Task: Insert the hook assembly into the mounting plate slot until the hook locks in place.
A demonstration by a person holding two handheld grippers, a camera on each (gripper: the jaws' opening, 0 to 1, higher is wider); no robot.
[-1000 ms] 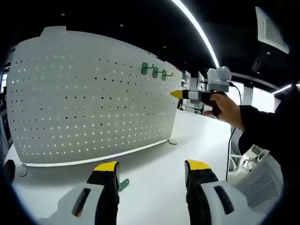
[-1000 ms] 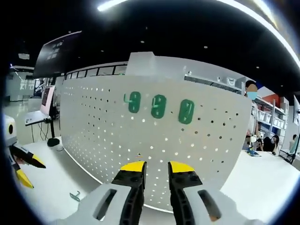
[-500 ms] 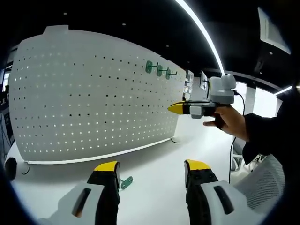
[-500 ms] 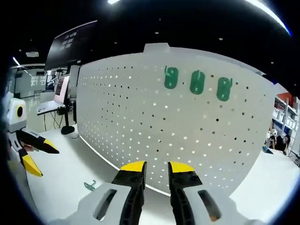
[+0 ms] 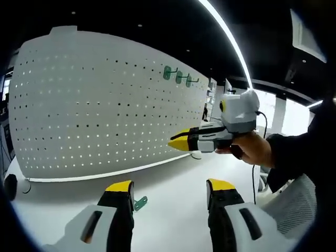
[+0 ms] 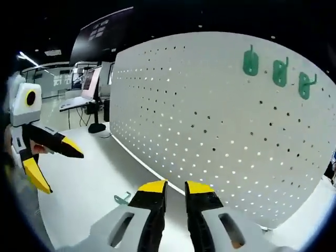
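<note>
A white pegboard mounting plate [image 5: 100,110] stands upright on a white table, with three green hooks [image 5: 178,77] hung near its top. A loose green hook [image 5: 139,202] lies on the table just beside my left gripper's left jaw. My left gripper [image 5: 170,186] is open and holds nothing. My right gripper [image 5: 181,143], held by a hand, enters from the right with its yellow tips together. In the right gripper view the pegboard [image 6: 210,121] carries the hooks [image 6: 280,72]. The loose hook [image 6: 122,198] lies left of my right gripper [image 6: 176,187], whose jaws are close together with nothing between them. My left gripper [image 6: 58,169] shows open at the left.
The white table [image 5: 178,220] spreads in front of the pegboard. The pegboard's round foot [image 5: 195,155] rests at its right end. A white mesh chair [image 5: 294,205] stands at the right. Desks with monitors [image 6: 86,89] sit far behind.
My right gripper has come down from the height of the hung hooks towards the table and the left gripper. Its view has swung, so the hooks now sit upper right.
</note>
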